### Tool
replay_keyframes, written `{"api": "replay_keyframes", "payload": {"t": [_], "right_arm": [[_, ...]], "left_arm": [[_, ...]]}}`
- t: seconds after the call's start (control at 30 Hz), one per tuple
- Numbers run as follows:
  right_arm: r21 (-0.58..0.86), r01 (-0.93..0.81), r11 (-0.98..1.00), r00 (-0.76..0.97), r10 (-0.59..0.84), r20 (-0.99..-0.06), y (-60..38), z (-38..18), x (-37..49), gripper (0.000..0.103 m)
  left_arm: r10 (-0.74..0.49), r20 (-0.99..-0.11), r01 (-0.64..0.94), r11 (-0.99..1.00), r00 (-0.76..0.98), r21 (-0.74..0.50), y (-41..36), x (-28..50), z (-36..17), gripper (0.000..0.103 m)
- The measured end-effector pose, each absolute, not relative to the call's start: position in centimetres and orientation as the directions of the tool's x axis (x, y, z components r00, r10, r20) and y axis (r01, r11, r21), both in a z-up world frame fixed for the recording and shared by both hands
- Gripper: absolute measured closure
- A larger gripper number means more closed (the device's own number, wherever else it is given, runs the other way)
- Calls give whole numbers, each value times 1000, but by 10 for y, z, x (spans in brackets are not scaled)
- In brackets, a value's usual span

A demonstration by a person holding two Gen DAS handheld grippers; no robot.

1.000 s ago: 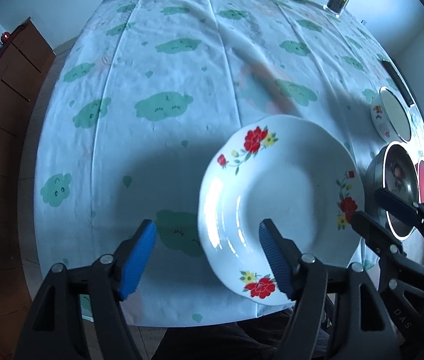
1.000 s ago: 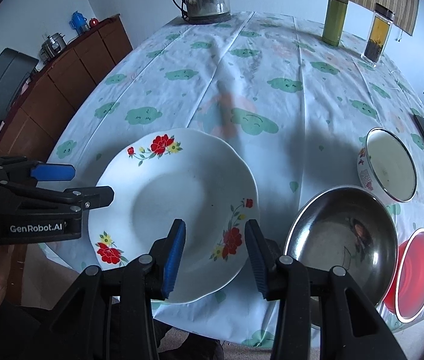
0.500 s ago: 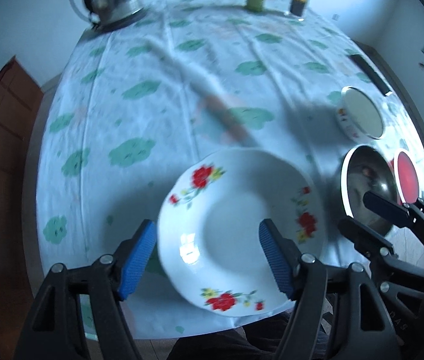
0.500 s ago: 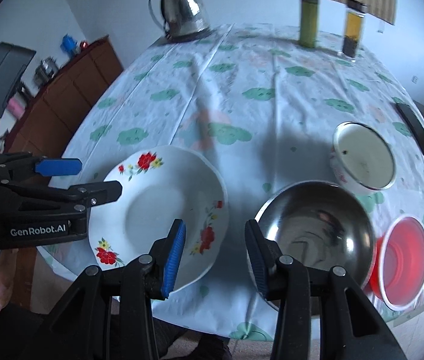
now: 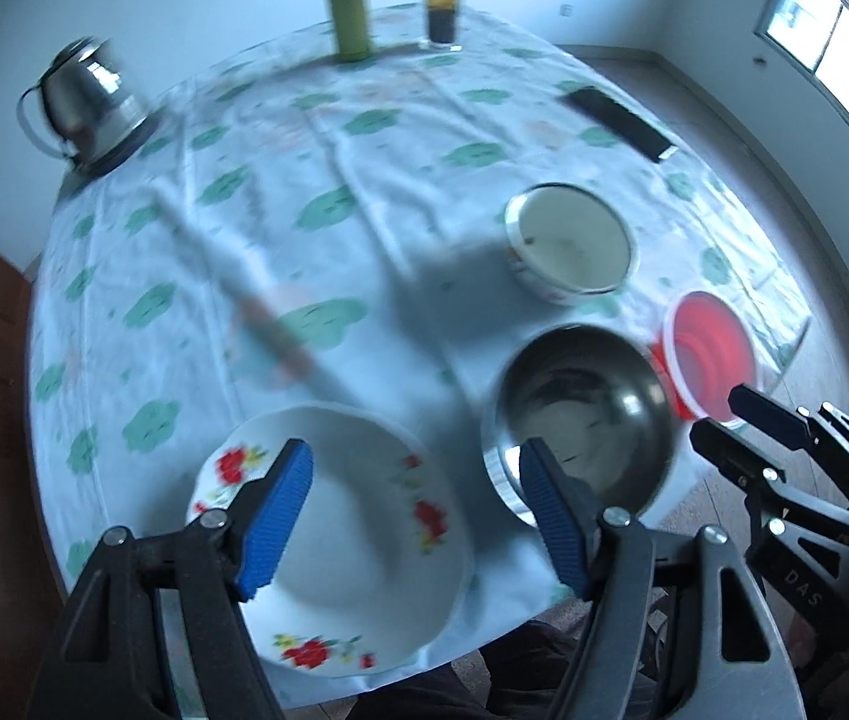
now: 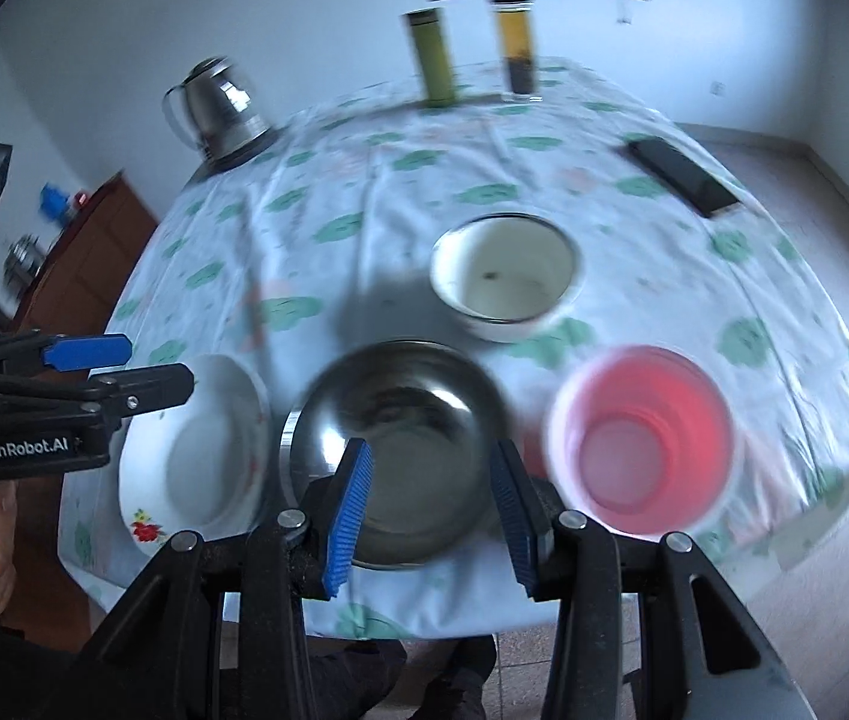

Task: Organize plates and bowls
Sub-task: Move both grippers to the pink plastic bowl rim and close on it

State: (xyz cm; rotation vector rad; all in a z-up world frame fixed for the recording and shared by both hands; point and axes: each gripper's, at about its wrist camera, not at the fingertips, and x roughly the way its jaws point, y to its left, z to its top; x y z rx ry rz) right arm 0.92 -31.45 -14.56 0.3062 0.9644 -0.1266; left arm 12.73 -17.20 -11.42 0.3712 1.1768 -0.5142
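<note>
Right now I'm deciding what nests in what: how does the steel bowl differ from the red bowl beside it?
The steel bowl is shiny grey metal that mirrors the room; the red bowl is matte pink-red with a pale rim. The steel bowl sits between the flowered plate and the red bowl, which lies nearest the table's right edge. The steel bowl looks somewhat wider. Both stand upright, empty, near the front edge.
</note>
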Motion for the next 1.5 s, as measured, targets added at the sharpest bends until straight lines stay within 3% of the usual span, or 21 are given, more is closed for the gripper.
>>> {"api": "replay_keyframes", "payload": {"t": [0.5, 0.63, 0.77, 1.03, 1.17, 1.3, 1.5], "right_arm": [[204, 475, 856, 523, -89, -848, -415, -161, -39, 59], [213, 490, 845, 512, -81, -856, -426, -168, -43, 59], [252, 504, 826, 512, -51, -858, -439, -178, -43, 59], [287, 504, 815, 513, -15, -858, -447, -190, -37, 59], [296, 495, 817, 515, -1, -857, -448, -193, -35, 61], [304, 486, 819, 517, 11, -856, -448, -196, -35, 67], [308, 486, 818, 510, 21, -860, -447, -201, -33, 68]], "left_arm": [[-206, -943, 708, 705, 262, 43, -298, 102, -115, 31], [-204, -952, 737, 676, 228, 32, -321, 98, -125, 35], [-178, -965, 745, 667, 193, 26, -338, 99, -140, 49], [-151, -974, 756, 654, 169, 30, -354, 98, -154, 52], [-137, -979, 751, 660, 148, 22, -358, 103, -162, 62], [-134, -982, 752, 659, 136, 14, -360, 104, -166, 64], [-129, -983, 751, 660, 128, 11, -364, 106, -171, 65]]}}
